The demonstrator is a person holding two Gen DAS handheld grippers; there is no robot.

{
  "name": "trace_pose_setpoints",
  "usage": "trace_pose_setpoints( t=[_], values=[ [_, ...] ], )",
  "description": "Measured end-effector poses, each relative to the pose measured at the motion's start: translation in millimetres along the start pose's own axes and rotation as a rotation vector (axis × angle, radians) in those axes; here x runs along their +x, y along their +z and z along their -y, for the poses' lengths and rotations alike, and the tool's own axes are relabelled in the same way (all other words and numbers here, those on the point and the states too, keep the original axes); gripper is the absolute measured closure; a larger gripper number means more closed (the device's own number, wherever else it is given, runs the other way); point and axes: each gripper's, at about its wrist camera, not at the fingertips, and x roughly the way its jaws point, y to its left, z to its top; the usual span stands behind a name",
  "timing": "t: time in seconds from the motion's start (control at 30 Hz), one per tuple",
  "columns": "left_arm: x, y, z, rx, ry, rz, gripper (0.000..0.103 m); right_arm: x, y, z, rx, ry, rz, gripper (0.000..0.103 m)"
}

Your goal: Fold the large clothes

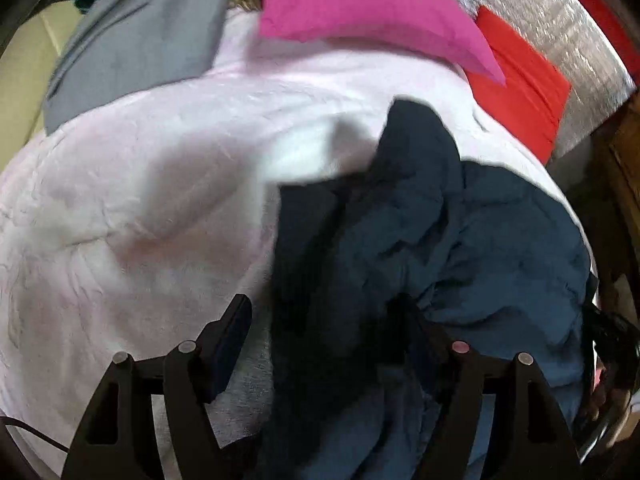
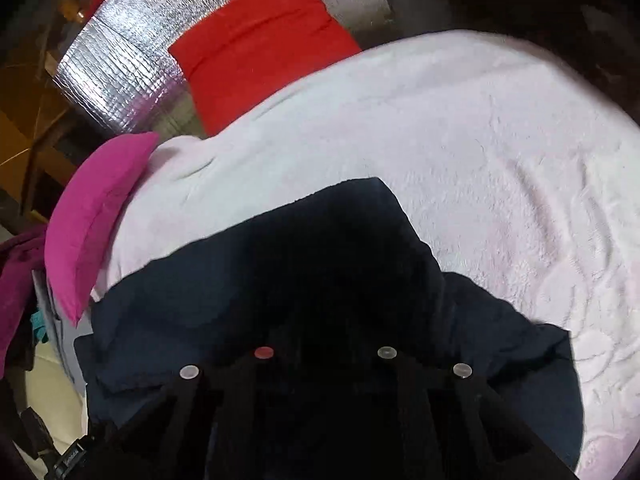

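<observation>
Left gripper (image 1: pixel 326 320) wide open astride navy garment (image 1: pixel 480 240) on pink blanket (image 1: pixel 120 220); right gripper (image 2: pixel 324 320) state indiscernible against dark cloth.

Navy garment (image 2: pixel 280 272) bunched over right tool (image 2: pixel 324 320) on pale blanket (image 2: pixel 500 160); magenta pillow (image 2: pixel 96 216) left; red cloth (image 2: pixel 260 48) beyond.

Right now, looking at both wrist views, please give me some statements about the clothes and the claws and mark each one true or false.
1. The dark blue garment lies on a pale pink fleece blanket. True.
2. The magenta pillow is green. False: it is magenta.
3. The left claw stands open. True.
4. The red folded cloth lies on top of the dark blue garment. False: it lies apart, at the blanket's far edge, on a silver foil mat.
5. A grey garment lies beside the pillow. True.
</observation>
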Motion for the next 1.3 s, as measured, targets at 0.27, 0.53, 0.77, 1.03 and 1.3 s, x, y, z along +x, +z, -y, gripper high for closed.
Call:
trace_pose_setpoints(
  t=[0.27,0.53,0.77,1.03,1.3],
  values=[
    [-57,12,-25,-0.013,0.123,0.189,0.028,-14,-52,-165,-0.373,0.339,-0.096,0.079],
    [-80,15,-48,0.019,0.186,0.262,0.028,97,-88,-288,-0.313,0.457,-0.352,0.077],
    [-112,11,-48,0.056,0.149,0.365,0.028,104,-90,-284,-0.208,0.479,-0.321,0.075],
    [-140,-8,-26,0.109,0.120,0.438,0.028,-5,-72,-207,-0.206,0.470,-0.099,0.044],
    [-150,-27,1,0.160,0.114,0.453,0.028,-97,-88,-74,-0.164,0.223,0.068,0.044]
  ],
)
